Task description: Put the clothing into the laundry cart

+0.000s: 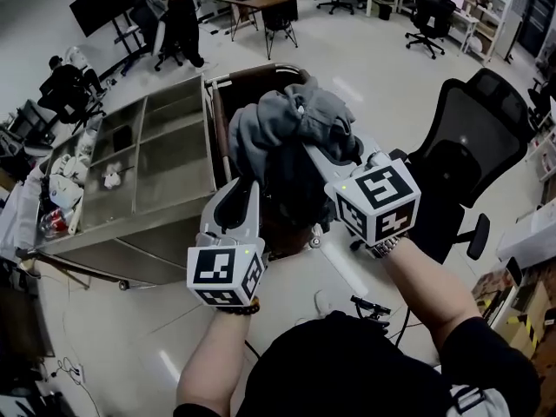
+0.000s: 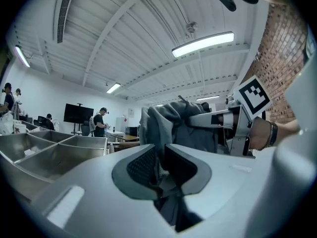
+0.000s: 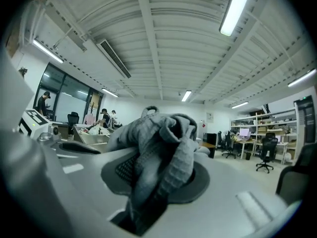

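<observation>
the jaws of the left gripper [image 1: 246,189] and the right gripper [image 1: 328,165] are almost closed, and each pair pinches a fold of one grey sweater [image 1: 287,120]. in the head view both bare forearms reach out side by side and hold the bunched sweater up over the brown laundry cart [image 1: 256,72], next to a metal bin [image 1: 148,146].

in the left gripper view the dark pads [image 2: 141,165] squeeze the cloth, and the sweater [image 2: 168,123] stands up in a lump.

in the right gripper view the knit cloth [image 3: 158,138] is crumpled and spills over the jaws.
</observation>
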